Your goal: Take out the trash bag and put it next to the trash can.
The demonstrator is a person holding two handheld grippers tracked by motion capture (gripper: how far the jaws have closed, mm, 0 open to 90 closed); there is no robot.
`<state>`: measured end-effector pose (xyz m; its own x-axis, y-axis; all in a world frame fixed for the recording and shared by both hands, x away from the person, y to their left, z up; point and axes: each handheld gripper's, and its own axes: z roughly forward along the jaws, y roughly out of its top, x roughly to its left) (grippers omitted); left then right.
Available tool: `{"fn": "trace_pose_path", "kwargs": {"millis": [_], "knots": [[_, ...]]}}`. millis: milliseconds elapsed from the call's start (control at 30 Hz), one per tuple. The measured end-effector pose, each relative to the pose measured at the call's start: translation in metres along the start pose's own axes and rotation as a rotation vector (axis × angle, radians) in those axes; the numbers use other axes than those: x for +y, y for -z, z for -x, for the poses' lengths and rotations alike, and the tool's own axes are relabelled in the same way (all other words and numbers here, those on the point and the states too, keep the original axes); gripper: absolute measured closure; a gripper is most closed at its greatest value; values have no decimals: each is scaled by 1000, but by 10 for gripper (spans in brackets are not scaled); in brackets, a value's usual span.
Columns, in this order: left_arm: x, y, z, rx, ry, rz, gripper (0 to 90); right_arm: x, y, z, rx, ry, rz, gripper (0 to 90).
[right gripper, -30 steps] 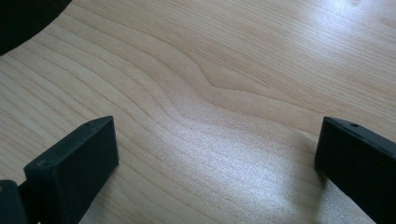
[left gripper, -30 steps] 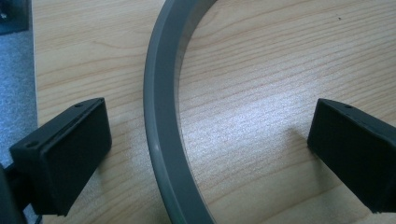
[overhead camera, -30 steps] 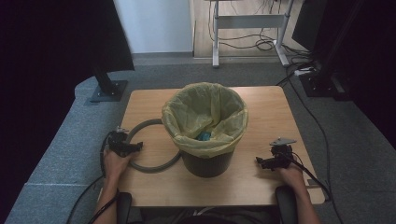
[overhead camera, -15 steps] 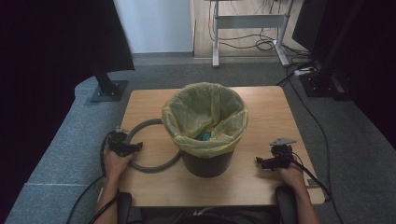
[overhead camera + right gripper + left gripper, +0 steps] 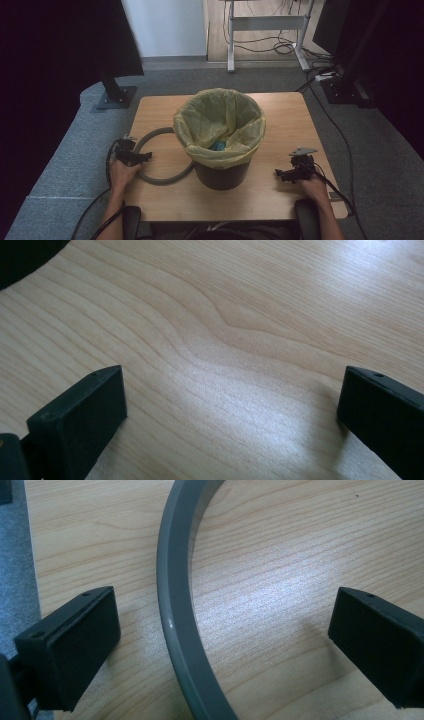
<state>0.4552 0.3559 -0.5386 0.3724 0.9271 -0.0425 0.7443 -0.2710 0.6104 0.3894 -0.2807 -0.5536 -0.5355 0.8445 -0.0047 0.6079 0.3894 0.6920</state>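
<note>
**Both jaws wide, grey ring under the left pair**

With my left gripper (image 5: pixel 225 645) spread wide, I see its two black jaws well apart and gripping nothing; the grey ring (image 5: pixel 175 605) runs between them, lying flat on the wooden table (image 5: pixel 280 580), closer to the jaw at the view's left, touching neither. My right gripper (image 5: pixel 230 415) is just as wide, jaws far apart over bare wood, nothing between them; a dark curved edge sits at the top left corner of that view, can't tell what it is.

From the high view: left gripper (image 5: pixel 131 156) sits at the ring's (image 5: pixel 165 178) left side, near the table's (image 5: pixel 280 195) left edge, my left hand (image 5: pixel 124 172) behind it. Ring lies flat, its right part passing beside the base of the black bin (image 5: pixel 222 172). Bin stands upright mid-table, lined with a yellowish bag (image 5: pixel 220 120) folded over the rim; something small and blue (image 5: pixel 218 146) inside at the bottom. Right gripper (image 5: pixel 296 171) is near the right front of the table, well apart from the bin, right hand (image 5: pixel 314 186) behind it. Cables trail from both grippers off the front edge.
</note>
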Motion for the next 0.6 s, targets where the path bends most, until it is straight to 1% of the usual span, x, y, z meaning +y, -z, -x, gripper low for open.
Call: {"fn": "trace_pose_path", "kwargs": {"millis": [100, 133, 267, 333, 367, 433, 467, 500, 567, 600], "knots": [[1, 3, 0, -2, -4, -4, 5, 0, 1, 0, 0, 9, -4, 0], [2, 5, 1, -2, -8, -3, 9, 1, 4, 1, 9, 9, -7, 0], [6, 9, 3, -19, -11, -4, 11, 3, 7, 0, 20, 15, 3, 0], [8, 11, 3, -47, -2, -7, 21, 8, 12, -2, 39, 14, 12, 0], [9, 13, 4, -70, 2, -6, 21, 10, 14, -2, 46, 9, 10, 0], [10, 14, 5, -77, 2, -7, 19, 11, 15, -2, 51, 7, 10, 0], [11, 15, 7, -88, -7, -9, 15, 14, 19, -3, 62, 5, 12, 0], [11, 15, 7, -88, -7, -9, 14, 14, 19, -3, 62, 5, 12, 0], [13, 19, 10, -96, -21, -10, 10, 18, 23, -5, 80, 5, 17, 0], [14, 21, 11, -110, -23, -7, 15, 19, 25, -5, 87, 8, 19, 0]]}}
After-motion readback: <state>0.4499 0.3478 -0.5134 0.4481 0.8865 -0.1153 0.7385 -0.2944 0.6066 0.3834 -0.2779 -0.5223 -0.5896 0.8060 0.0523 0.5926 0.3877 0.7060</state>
